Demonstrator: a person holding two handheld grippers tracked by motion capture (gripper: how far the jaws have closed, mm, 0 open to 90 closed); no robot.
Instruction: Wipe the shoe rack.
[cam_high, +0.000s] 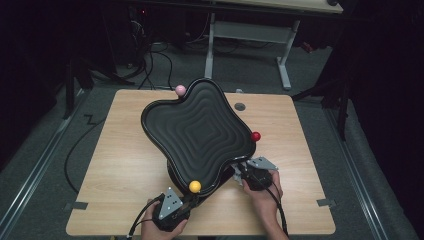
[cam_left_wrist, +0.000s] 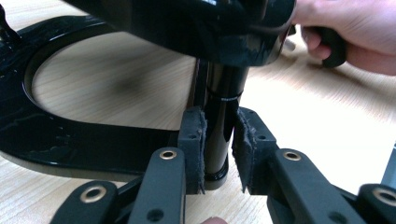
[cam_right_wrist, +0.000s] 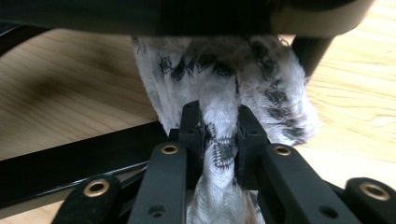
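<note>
A black wavy tray (cam_high: 200, 132) stands tilted on a black stand in the middle of the wooden table (cam_high: 120, 165). Its tips carry a pink ball (cam_high: 180, 90), a red ball (cam_high: 255, 136) and a yellow ball (cam_high: 195, 186). My left gripper (cam_high: 189, 199) is at the tray's near edge; in the left gripper view it (cam_left_wrist: 218, 140) is shut on the stand's upright black post (cam_left_wrist: 217, 116). My right gripper (cam_high: 240, 176) reaches under the tray's right side, where it (cam_right_wrist: 219, 135) is shut on a white cloth with black marks (cam_right_wrist: 224, 79) bunched under the tray.
The stand's curved black base (cam_left_wrist: 70, 144) lies on the table left of the post. A small grey disc (cam_high: 240, 106) sits behind the tray. Tape marks (cam_high: 76, 205) (cam_high: 326, 202) sit at the table's near corners. Cables and a desk frame (cam_high: 282, 50) are on the floor beyond.
</note>
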